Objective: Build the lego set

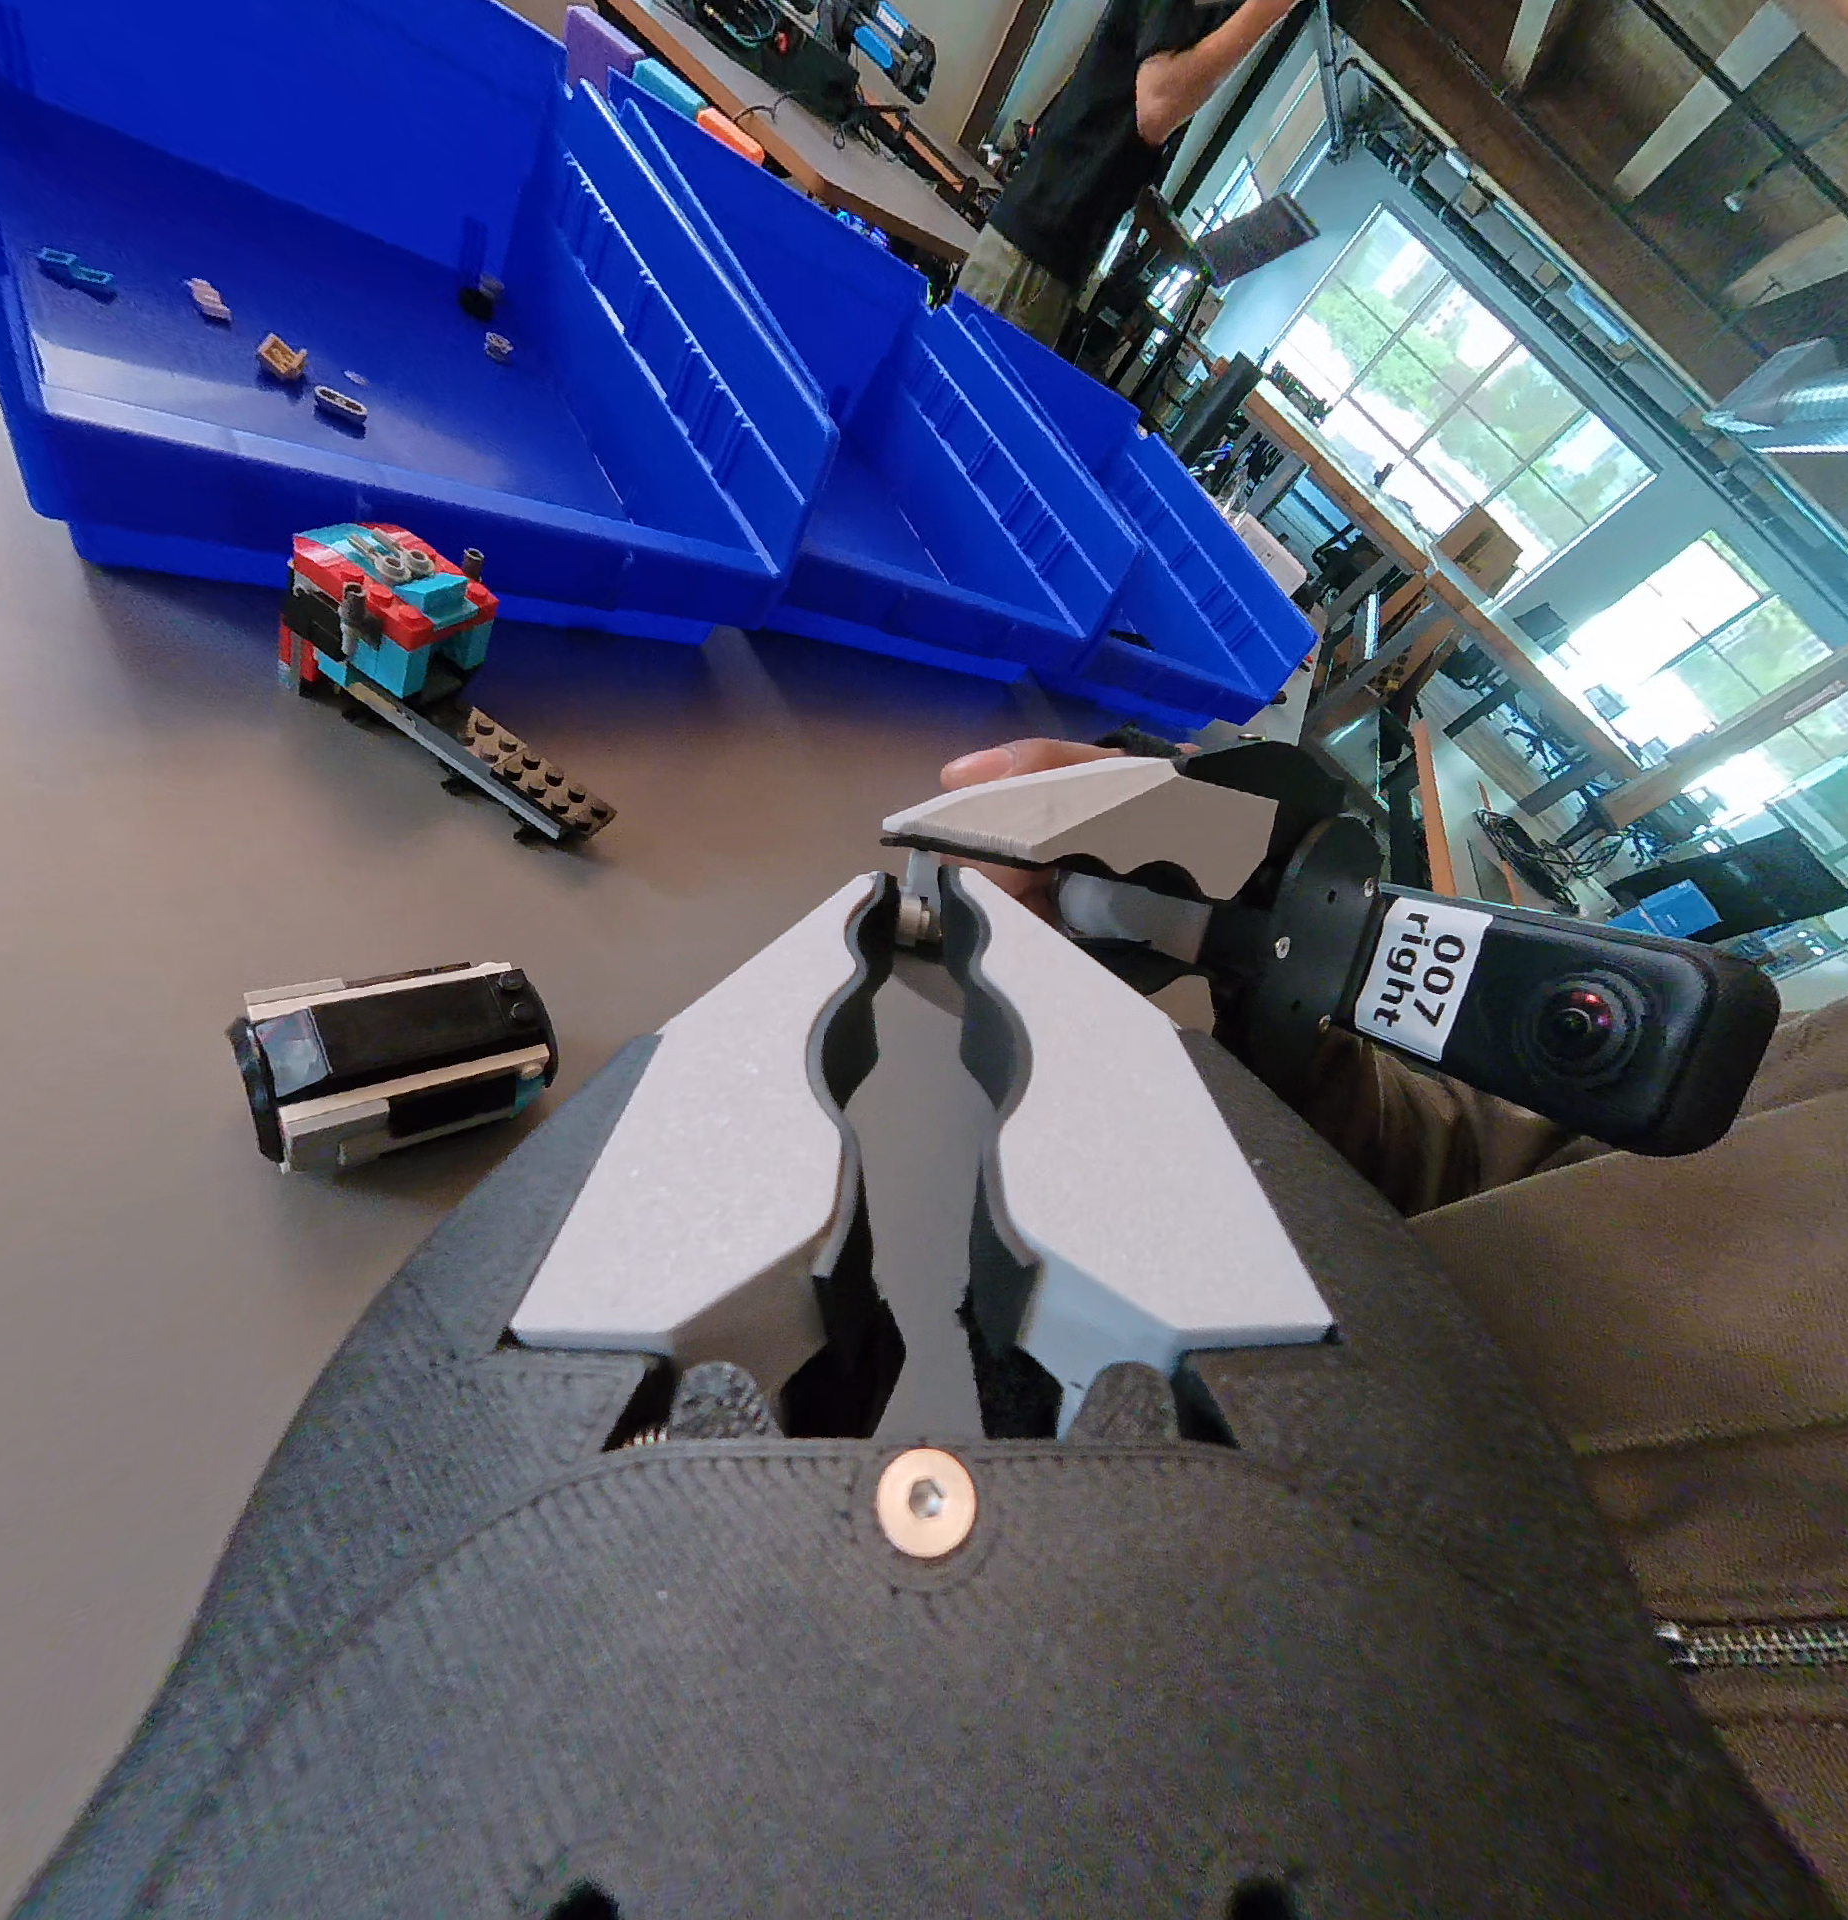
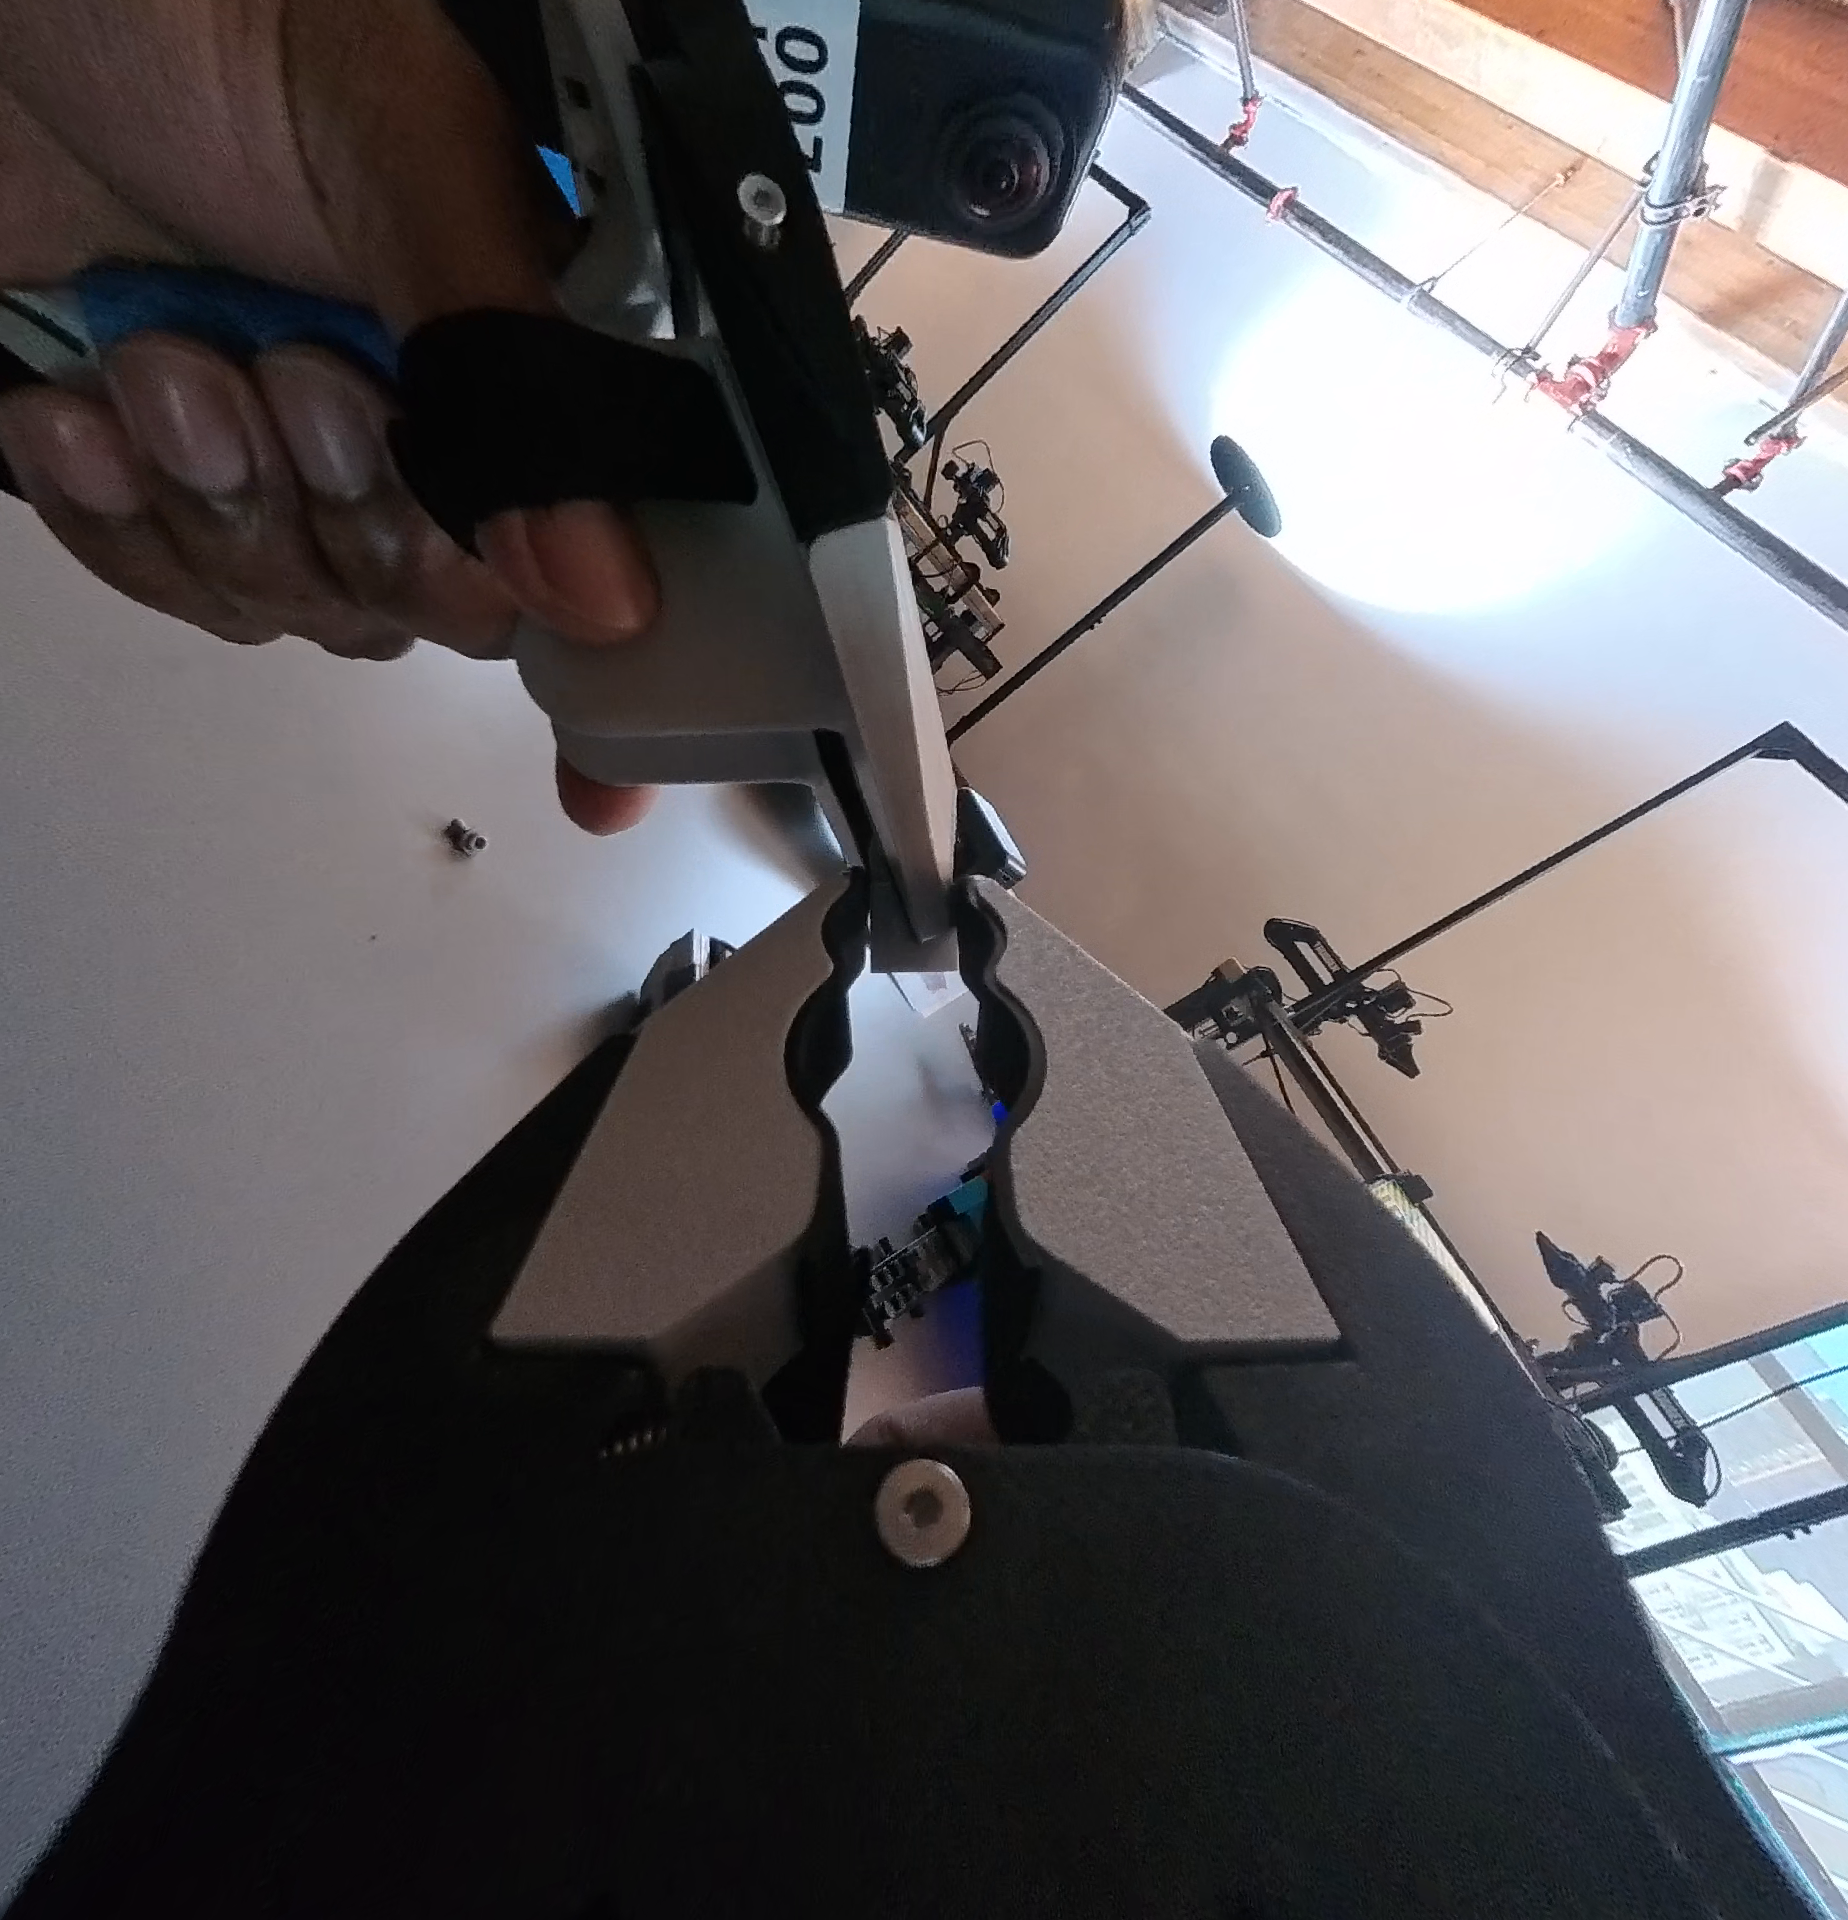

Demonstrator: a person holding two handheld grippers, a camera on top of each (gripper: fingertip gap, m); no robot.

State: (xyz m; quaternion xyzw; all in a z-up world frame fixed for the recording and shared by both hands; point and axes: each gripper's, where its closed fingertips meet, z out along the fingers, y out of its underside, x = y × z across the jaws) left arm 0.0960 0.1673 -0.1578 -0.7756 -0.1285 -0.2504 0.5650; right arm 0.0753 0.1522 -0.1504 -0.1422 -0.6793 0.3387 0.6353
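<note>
- We see a small light-grey plastic connector piece (image 1: 915, 914) up off the bench, pinched at the very tips of the left claw (image 1: 913, 906). Both dark pads sit against it and the jaws are nearly together.
- The piece's upper end reaches the pad of the right claw (image 1: 977, 868), which comes in from the right.
- Right claw (image 2: 907, 914): jaws narrowly parted and straddling the left claw's grey fingertips (image 2: 915, 831). The piece is hidden there, so we cannot tell if this claw grips anything.
- A hand (image 2: 276, 468) holds the left claw's handle. A fingertip (image 1: 982, 764) shows behind the right claw's upper finger.
- Dark matte bench (image 1: 172, 935) lies below both claws.
- A black-and-grey brick block (image 1: 390, 1049) lies on its side on the bench, left of the left claw.
- Farther off stands a red-and-teal brick model (image 1: 390, 613) with a black studded plate (image 1: 525, 769) sticking out at its base.
- Behind it is a row of blue plastic bins (image 1: 691, 416). The nearest one holds a few small loose parts (image 1: 281, 358).
- A person in a dark top (image 1: 1086, 135) stands beyond the bins.
</note>
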